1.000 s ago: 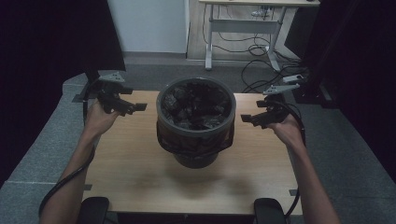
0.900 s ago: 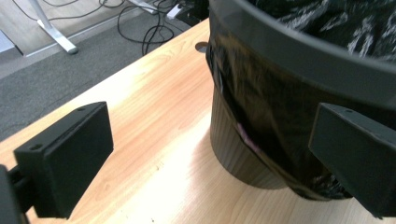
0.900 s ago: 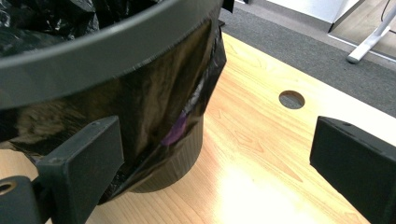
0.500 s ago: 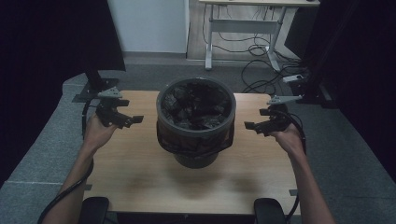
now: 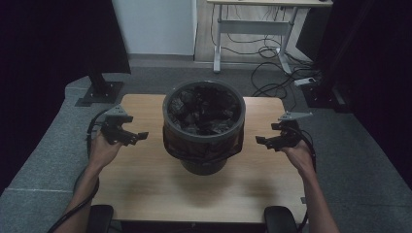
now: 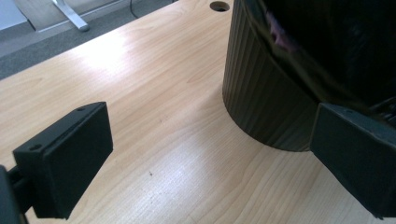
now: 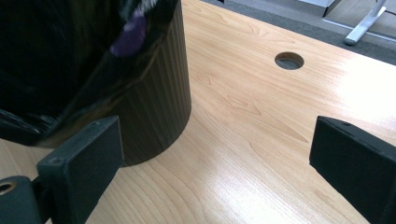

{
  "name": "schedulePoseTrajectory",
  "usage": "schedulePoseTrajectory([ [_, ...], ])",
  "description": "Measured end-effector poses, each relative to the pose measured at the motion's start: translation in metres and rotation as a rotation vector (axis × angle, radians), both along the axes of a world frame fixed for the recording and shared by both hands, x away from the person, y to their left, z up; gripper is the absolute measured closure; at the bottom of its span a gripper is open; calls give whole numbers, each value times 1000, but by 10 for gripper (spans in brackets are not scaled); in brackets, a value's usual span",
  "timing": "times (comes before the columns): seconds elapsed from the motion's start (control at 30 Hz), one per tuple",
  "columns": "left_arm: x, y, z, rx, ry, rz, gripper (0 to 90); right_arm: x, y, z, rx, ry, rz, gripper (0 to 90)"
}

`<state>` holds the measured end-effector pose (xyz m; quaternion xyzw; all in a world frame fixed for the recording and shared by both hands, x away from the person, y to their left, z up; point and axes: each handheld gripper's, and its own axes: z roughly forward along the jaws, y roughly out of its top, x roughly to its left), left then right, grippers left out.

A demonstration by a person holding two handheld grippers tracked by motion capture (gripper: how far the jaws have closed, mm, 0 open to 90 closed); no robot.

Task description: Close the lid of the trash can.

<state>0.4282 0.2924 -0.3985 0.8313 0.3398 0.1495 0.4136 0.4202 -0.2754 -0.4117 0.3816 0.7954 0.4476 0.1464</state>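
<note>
1. The bin (image 5: 204,127), a dark ribbed round container lined with a black bag (image 5: 203,145), stands upright on the wooden bench (image 5: 145,189), roughly at its middle. I take the bin as my reference for all positions below.
2. The bag's edge is folded over the bin's rim and hangs down the outer wall. In the high view the inside is filled with dark crumpled material; I cannot tell what it is.
3. My left tool (image 5: 138,136) is to the left of the bin, just beside its wall but apart from it. Its jaws are spread wide and grip nothing. In the left gripper view, one jaw sits before the bin's ribbed wall (image 6: 266,98) and the other is over bare bench.
4. My right tool (image 5: 262,141) is to the right of the bin, at about the same height as the left tool, near the wall without contact. Its jaws are likewise spread and grip nothing. In the right gripper view, one jaw is in front of the bin's lower wall (image 7: 159,107) and the other is over bare bench.
5. A round cable hole (image 7: 289,60) lies in the bench surface beyond the bin on the right side; another hole (image 6: 219,6) shows on the left side.
6. Both my hands hold the tools above the bench, one on either side of the bin.
</note>
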Motion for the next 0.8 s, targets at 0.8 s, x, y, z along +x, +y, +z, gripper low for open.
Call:
schedulePoseTrajectory([
  [0.8, -17, 4, -82, -9, 32, 53, 0, -14, 11, -80, -86, 40, -37, 0],
])
